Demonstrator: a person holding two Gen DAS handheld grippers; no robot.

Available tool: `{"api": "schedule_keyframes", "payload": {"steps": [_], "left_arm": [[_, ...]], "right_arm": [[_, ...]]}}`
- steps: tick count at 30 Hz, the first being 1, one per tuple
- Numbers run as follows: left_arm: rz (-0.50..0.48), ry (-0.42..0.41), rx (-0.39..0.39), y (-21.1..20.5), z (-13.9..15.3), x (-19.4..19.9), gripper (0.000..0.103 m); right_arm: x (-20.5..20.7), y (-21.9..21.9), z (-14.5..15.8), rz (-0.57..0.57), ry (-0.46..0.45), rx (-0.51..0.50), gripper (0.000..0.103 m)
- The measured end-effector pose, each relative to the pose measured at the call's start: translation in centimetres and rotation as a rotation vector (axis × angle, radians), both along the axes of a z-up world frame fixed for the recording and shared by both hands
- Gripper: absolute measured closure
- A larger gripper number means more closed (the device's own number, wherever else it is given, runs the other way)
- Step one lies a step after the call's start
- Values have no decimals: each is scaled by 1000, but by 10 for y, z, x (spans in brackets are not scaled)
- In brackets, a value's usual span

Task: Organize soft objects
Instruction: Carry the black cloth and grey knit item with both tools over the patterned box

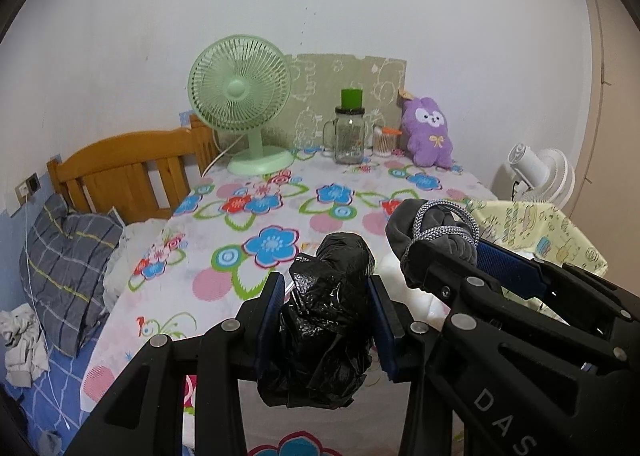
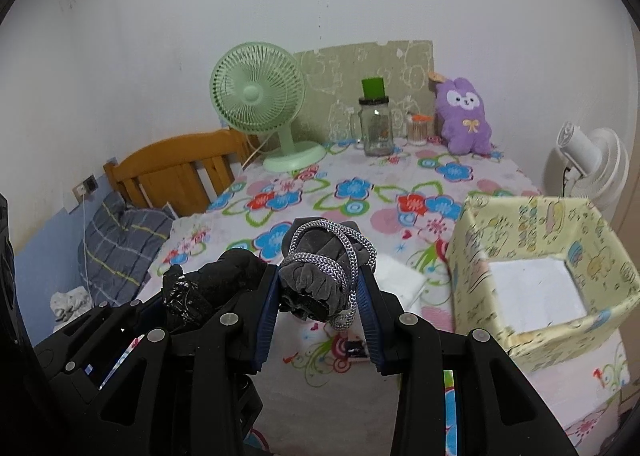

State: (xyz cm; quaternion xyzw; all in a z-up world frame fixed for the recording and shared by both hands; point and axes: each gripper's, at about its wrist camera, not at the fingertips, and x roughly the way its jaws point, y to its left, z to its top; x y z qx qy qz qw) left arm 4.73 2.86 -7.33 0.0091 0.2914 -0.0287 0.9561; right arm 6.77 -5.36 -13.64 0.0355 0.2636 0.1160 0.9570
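Above the floral table (image 1: 248, 216), in the left wrist view, a crumpled black plastic bundle (image 1: 328, 320) is clamped by the left gripper (image 1: 329, 288). In the right wrist view, a grey cloth roll w/ cord (image 2: 320, 276) is pinched by the right gripper (image 2: 318, 288), held off the table, near the yellow fabric box (image 2: 472, 252) at right.

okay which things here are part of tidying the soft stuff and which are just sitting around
Part of the job:
black plastic bundle, in the left hand-held gripper
grey cloth bundle tied with cord, in the right hand-held gripper
yellow patterned box, open

Just lying about:
green fan
glass jar
purple plush
white fan
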Motion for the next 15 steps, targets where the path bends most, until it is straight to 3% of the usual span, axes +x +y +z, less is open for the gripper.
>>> {"api": "schedule_keyframes", "payload": {"steps": [15], "left_arm": [[3, -42, 11, -24, 30, -3, 61]], "right_arm": [[-4, -23, 36, 3, -41, -31, 62]]}}
